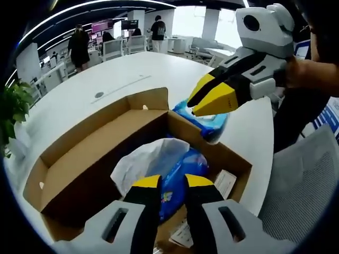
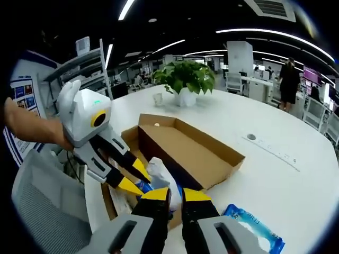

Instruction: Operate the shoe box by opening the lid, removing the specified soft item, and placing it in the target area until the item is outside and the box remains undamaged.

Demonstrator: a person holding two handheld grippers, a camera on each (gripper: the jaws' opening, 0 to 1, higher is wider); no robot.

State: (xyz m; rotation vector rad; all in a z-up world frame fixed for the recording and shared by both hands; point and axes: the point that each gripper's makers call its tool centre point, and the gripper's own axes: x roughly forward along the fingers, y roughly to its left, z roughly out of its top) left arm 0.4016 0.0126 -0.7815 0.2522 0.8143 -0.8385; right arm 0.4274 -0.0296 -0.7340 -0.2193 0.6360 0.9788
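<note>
Left gripper [image 1: 172,182] narrow over blue pack [image 1: 177,185] | right gripper [image 2: 175,197] narrow, empty | tugging hard could tear your shoe box [image 1: 95,164].

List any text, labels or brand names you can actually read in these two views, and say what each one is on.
No text reads clearly.
Blue packet on the white table: print too blurred to read.
Blue packet in the shoe box: coloured print, unreadable.
White paper slip in the box: lines too small to read.
Wall poster: pictures and text, too small.
Distant screens: blurred.
</note>
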